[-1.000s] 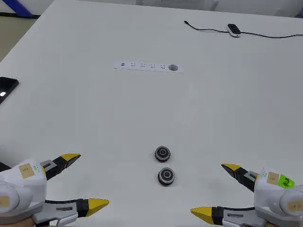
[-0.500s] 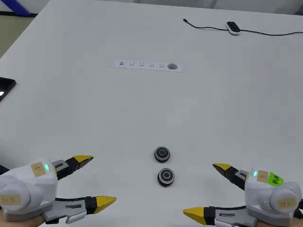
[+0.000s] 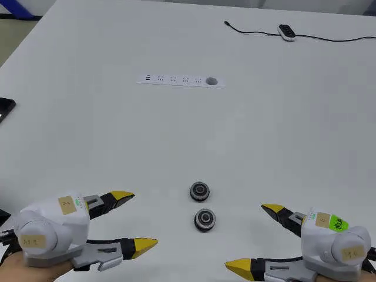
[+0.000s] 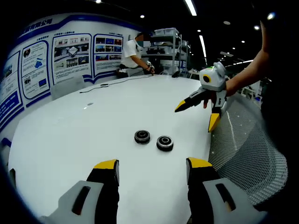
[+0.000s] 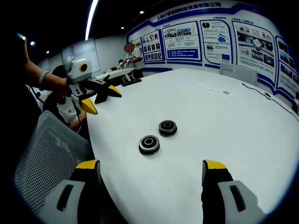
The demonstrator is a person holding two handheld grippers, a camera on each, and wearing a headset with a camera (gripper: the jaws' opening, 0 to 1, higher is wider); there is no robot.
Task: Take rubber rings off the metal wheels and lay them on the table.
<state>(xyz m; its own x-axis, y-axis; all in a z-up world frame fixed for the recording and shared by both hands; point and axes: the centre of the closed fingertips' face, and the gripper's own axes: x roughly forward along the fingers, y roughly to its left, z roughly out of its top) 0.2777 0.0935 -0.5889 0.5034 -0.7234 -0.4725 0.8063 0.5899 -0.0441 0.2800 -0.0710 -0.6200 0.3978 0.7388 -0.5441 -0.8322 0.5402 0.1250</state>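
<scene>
1. Head view shows me a white table (image 3: 264,135) with two metal wheels lying flat on it. I call the one closer to me the near wheel (image 3: 204,220).
2. The far wheel (image 3: 200,191) lies just past the near wheel. They are close but not touching.
3. Both wheels are black round the outside and grey in the middle.
4. The left gripper (image 3: 143,218) is to the left of the near wheel, well apart from it. Its two yellow-tipped jaws are spread wide and hold nothing.
5. The right gripper (image 3: 247,237) is to the right of the near wheel and a bit closer to me. Its jaws are spread wide too, with nothing between them.
6. In the left gripper view, the near wheel (image 4: 165,143) sits past my own spread jaws. The right gripper (image 4: 194,119) is on the other side of it.
7. In the right gripper view, the near wheel (image 5: 149,144) sits past those spread jaws. The left gripper (image 5: 105,103) is beyond it.
8. A white power strip (image 3: 181,80) lies far past the near wheel, a little to the left.
9. A remote (image 3: 286,32) on a black cable (image 3: 247,32) lies farther off, past the near wheel and to the right.
10. A dark flat thing (image 3: 4,107) lies far to the left of the near wheel. I cannot tell what it is.
</scene>
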